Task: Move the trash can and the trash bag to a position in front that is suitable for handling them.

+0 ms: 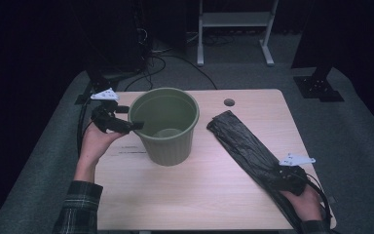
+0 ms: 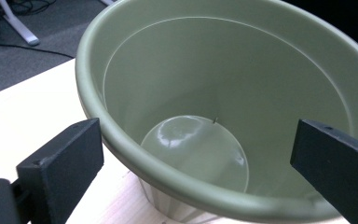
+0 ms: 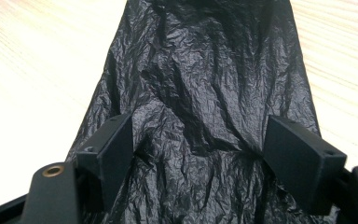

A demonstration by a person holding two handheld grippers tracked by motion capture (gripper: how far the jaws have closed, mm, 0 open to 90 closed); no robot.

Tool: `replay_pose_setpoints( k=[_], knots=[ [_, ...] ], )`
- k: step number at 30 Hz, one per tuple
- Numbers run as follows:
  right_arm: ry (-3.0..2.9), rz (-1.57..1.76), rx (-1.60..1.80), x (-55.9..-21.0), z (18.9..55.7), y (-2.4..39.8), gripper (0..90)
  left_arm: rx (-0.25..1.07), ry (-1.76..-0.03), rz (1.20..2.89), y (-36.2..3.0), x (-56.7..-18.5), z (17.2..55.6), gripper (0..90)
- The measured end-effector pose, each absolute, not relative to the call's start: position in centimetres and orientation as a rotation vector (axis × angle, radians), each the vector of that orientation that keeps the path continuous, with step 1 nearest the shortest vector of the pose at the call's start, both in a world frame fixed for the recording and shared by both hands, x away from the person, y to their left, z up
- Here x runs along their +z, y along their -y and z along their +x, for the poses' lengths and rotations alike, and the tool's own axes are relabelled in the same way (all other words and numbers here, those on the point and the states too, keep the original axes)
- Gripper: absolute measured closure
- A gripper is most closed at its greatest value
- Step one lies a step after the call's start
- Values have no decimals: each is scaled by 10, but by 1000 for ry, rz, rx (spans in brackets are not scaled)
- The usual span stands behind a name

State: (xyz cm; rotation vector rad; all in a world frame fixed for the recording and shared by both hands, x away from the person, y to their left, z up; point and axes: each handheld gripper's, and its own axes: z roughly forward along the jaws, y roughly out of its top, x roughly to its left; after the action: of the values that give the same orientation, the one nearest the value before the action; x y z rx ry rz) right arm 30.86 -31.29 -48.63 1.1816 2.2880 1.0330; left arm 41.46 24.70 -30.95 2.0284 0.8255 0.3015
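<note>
- Fingers of the left gripper (image 1: 137, 126) gape across the near rim of the empty olive-green ribbed plastic bin (image 1: 165, 127), standing mid-bench: light, stiff; take its rim.
- Right gripper (image 1: 283, 171) hovers wide open over the crinkled black plastic bag (image 1: 246, 144), flat at right: limp, slippery; pinch a fold.

Green ribbed bin (image 1: 165, 127) stands upright and empty, left of centre on the surface. Crinkly black bag (image 1: 246, 146) lies flat, stretched diagonally to its right
</note>
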Motion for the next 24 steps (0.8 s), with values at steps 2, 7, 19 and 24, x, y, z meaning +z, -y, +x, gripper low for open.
replay_pose_setpoints(
  k=[2,7,19,24],
  knots=[
    [-2288,1183,1033,-486,309,313,233,307,-827,2027,-246,-310,416,4],
    [-2288,1182,1033,-486,309,313,233,319,-841,2062,-244,-314,420,3],
    [-2286,1180,1033,-486,309,313,231,298,-827,2082,-228,-323,423,0],
    [-2286,1184,1033,-486,309,313,231,281,-794,2088,-215,-324,421,0]
  ],
)
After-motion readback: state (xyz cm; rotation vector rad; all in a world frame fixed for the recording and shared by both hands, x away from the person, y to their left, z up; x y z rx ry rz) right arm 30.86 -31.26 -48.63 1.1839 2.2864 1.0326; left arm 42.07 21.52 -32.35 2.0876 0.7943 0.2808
